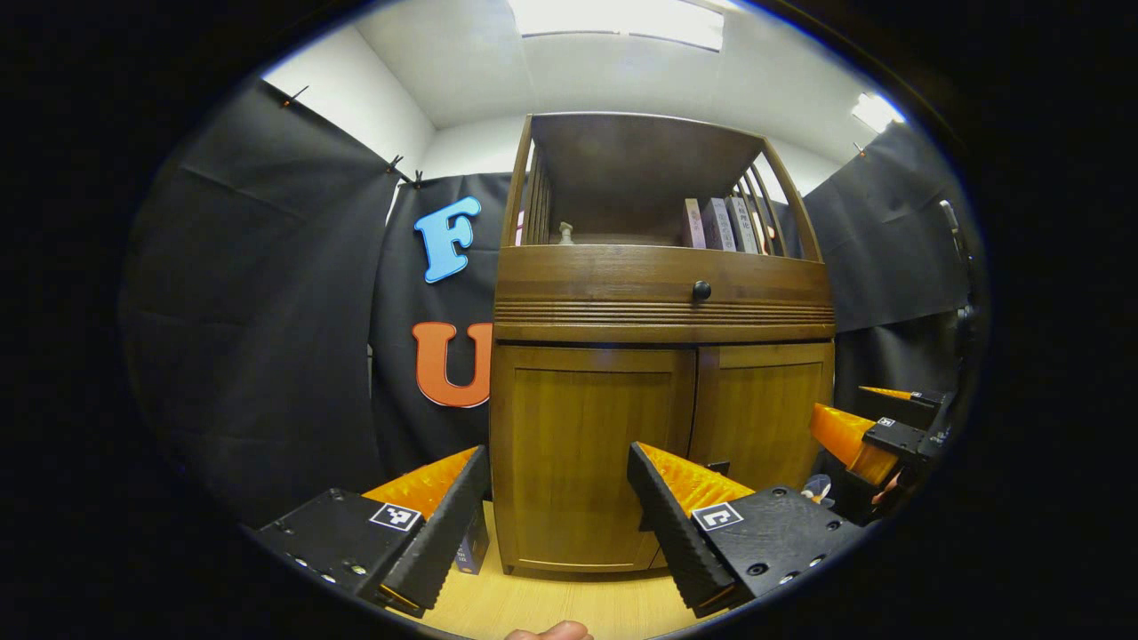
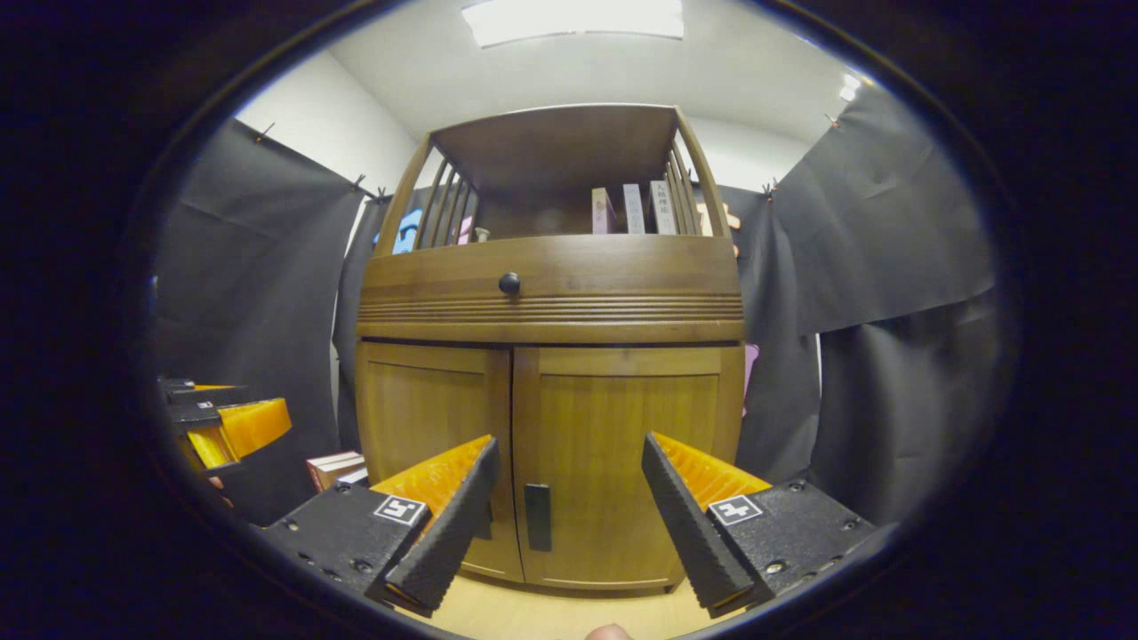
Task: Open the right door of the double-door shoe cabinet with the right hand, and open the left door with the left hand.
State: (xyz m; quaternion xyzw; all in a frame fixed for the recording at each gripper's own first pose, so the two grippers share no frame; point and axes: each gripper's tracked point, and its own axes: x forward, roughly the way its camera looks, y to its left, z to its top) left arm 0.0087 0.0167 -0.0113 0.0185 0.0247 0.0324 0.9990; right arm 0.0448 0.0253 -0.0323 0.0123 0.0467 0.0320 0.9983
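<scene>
The brown wooden shoe cabinet stands straight ahead with both lower doors closed. In the left gripper view my left gripper (image 1: 558,462) is open in front of the left door (image 1: 578,427), a short way off it. The right door (image 1: 765,409) is beside it, and the right gripper (image 1: 855,413) hangs at the far right. In the right gripper view my right gripper (image 2: 569,453) is open before the right door (image 2: 627,427), whose dark handle (image 2: 537,517) shows between the fingers. The left door (image 2: 431,409) is partly behind my left finger (image 2: 444,507). The left gripper (image 2: 258,404) hangs at the left edge.
Above the doors runs a drawer with a black knob (image 1: 701,290). Over it an open shelf holds books (image 1: 720,224) and a small bottle (image 1: 564,234). More books (image 2: 333,467) lie on the floor left of the cabinet. The floor (image 1: 533,604) is light wood, and black cloth walls stand on both sides.
</scene>
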